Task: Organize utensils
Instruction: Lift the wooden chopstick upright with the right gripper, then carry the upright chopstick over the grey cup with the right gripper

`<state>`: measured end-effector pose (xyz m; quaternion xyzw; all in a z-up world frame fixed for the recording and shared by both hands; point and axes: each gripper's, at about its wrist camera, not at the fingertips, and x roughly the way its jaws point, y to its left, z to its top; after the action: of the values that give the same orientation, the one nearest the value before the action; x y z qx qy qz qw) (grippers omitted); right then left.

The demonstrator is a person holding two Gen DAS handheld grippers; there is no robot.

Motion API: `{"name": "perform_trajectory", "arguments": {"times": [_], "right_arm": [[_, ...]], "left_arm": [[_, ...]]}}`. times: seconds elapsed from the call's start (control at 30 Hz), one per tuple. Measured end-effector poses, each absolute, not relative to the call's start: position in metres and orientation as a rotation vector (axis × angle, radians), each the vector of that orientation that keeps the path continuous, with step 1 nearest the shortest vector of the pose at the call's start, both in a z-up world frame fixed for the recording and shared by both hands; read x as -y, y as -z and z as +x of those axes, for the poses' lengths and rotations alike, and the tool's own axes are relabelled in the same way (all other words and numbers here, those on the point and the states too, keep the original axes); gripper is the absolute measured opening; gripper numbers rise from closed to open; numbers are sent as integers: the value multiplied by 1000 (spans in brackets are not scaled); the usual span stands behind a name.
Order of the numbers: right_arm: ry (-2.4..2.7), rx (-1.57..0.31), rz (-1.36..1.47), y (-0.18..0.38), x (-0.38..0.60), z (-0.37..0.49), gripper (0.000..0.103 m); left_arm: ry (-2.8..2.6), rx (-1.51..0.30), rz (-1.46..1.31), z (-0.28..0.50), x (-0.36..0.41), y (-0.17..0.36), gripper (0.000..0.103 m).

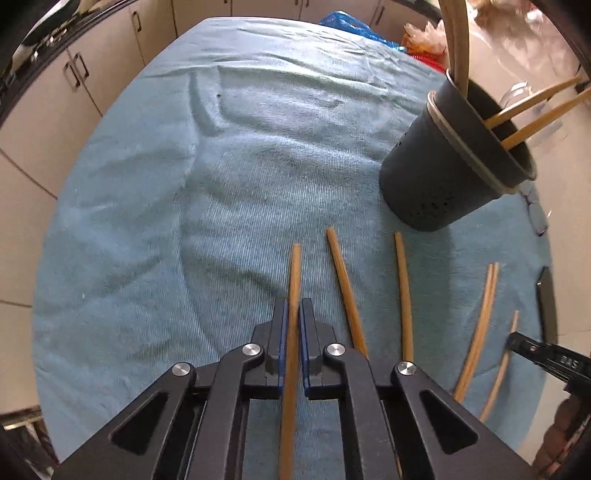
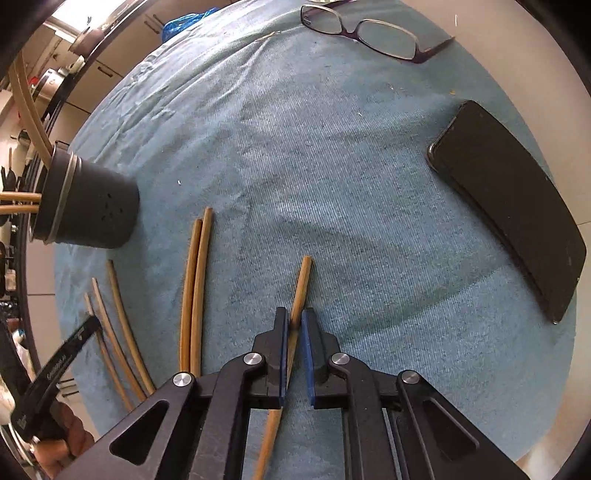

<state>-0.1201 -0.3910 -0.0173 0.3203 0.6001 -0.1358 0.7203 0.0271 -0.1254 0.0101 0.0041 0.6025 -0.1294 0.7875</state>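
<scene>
Several bamboo chopsticks lie on a blue towel (image 1: 184, 166). My left gripper (image 1: 294, 306) is closed around one chopstick (image 1: 293, 280) that runs between its blue pads. My right gripper (image 2: 294, 317) is closed around another chopstick (image 2: 301, 284), which lies slanted between its pads. A dark utensil holder (image 1: 450, 162) stands at the right in the left wrist view and holds several chopsticks; it also shows at the left in the right wrist view (image 2: 92, 210). Loose chopsticks (image 1: 345, 280) lie right of my left gripper, and a pair (image 2: 195, 288) lies left of my right gripper.
A black phone (image 2: 509, 206) lies on the towel at the right. Glasses (image 2: 369, 29) lie at the far edge. Cabinets (image 1: 55, 110) stand beyond the table. The other gripper shows at each view's edge, the right one (image 1: 546, 358) and the left one (image 2: 55, 369).
</scene>
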Motion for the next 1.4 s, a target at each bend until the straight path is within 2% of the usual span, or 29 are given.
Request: {"name": "perform_trajectory", "arguments": {"times": [0.2,0.6,0.9,1.4], "right_arm": [[260,-1243,713,-6,385,-127,6],[122,-978,500,-92,338,-158,6],[100,-834,423,-136,329,-183,6],[122,-802,440,-143,342,-200,6]], "left_arm": [[336,-1183,-65,1,107,-52,5],[375,-956,-111,-38,90,-144,5],[375,-905,-110,-65,91,-161,5],[380,-873,-106,-79,90,-172,5]]}}
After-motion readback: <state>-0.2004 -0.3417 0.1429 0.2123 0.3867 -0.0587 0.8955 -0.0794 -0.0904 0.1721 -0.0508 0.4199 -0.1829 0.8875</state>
